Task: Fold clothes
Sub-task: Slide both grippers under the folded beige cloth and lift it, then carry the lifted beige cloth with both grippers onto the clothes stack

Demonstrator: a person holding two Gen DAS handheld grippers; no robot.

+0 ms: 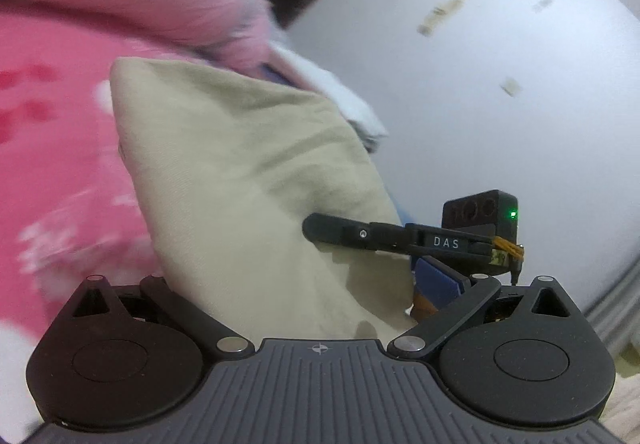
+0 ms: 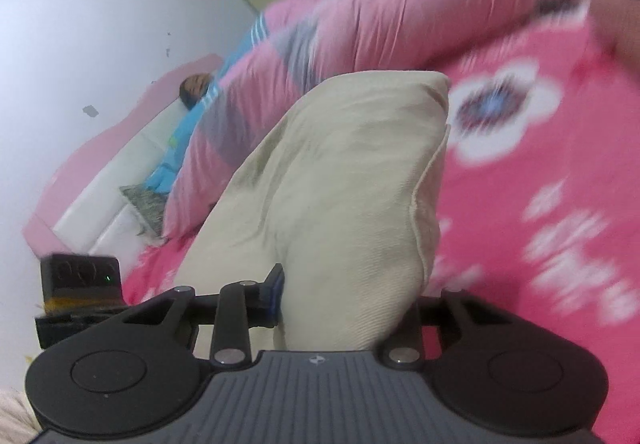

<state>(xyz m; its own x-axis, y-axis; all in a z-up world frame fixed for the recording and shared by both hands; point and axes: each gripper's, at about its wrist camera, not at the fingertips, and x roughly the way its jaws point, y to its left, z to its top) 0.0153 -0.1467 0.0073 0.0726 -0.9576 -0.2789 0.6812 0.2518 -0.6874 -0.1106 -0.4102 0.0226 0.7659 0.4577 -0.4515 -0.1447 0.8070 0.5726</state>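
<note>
While both grippers clamp its near edge, the beige cloth (image 2: 344, 196) hangs lifted over the pink flowered bedsheet (image 2: 552, 172). Its weave is ribbed, with a stitched hem on the right. The left gripper (image 1: 320, 308) and right gripper (image 2: 348, 308) both pinch that fabric.

We see soft, even room light with no glare. The pink flowered bedsheet (image 2: 540, 164) looks smeared (motion blur), and the white wall (image 1: 500, 84) bends at the edges.
</note>
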